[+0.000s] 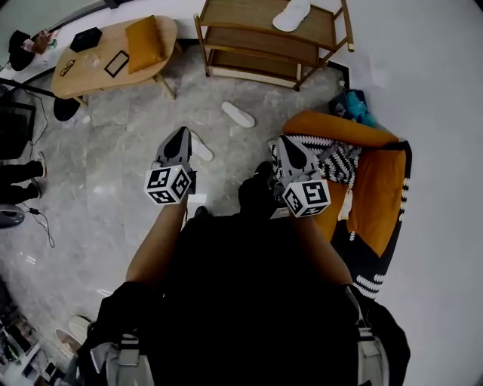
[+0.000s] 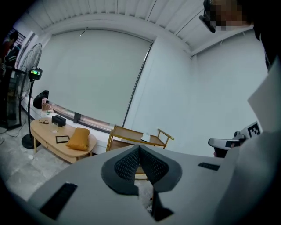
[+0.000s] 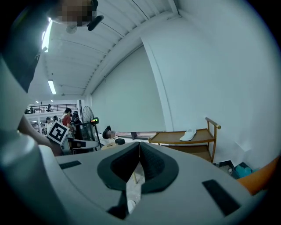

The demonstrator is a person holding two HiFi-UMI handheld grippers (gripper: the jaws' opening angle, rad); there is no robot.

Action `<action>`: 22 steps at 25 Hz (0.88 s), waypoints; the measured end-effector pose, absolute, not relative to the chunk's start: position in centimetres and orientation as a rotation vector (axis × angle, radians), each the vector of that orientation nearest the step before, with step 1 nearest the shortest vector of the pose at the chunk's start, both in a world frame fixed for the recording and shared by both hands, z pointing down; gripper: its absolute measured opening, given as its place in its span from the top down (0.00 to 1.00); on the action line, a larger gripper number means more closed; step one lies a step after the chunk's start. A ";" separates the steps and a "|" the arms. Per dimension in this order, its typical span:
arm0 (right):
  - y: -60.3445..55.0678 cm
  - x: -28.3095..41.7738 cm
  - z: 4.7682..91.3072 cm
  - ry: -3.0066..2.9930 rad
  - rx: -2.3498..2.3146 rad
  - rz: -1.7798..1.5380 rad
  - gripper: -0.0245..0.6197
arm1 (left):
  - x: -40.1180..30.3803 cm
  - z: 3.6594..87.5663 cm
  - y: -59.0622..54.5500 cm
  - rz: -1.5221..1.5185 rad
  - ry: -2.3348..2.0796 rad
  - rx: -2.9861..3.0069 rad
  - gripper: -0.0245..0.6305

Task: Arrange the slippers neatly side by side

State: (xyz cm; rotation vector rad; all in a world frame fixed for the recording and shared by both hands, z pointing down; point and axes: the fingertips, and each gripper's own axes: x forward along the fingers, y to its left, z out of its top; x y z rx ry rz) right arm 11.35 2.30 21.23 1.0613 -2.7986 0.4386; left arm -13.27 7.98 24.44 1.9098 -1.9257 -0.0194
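Observation:
Two white slippers lie apart on the marble floor: one [image 1: 238,114] near the shelf, the other [image 1: 201,146] just right of my left gripper's tip. A third white slipper [image 1: 291,15] [image 2: 145,137] [image 3: 189,134] rests on top of the wooden shelf rack [image 1: 268,34]. My left gripper [image 1: 181,134] [image 2: 139,147] and my right gripper [image 1: 284,141] [image 3: 139,145] are both held up at waist height, well above the floor. Both are shut, with nothing between the jaws.
A low wooden table [image 1: 90,71] with an orange cushion [image 1: 145,43] stands at the back left. An orange armchair [image 1: 377,181] with a black-and-white cloth [image 1: 339,158] is at the right. A fan stand and cables sit at the left edge.

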 end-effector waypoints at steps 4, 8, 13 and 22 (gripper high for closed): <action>-3.1 13.6 23.0 -2.776 0.948 0.506 0.91 | -13.4 25.3 4.2 0.011 -1.999 1.799 0.94; -7.4 13.3 26.8 -2.758 0.799 0.555 0.91 | -13.8 27.6 1.3 0.078 -2.053 1.726 0.94; -10.0 10.6 32.2 -2.715 0.683 0.663 0.91 | -15.7 33.7 0.1 0.087 -2.011 1.586 0.94; -10.8 5.2 47.4 -2.575 0.491 0.811 0.91 | -22.3 55.5 3.1 0.117 -1.921 1.261 0.93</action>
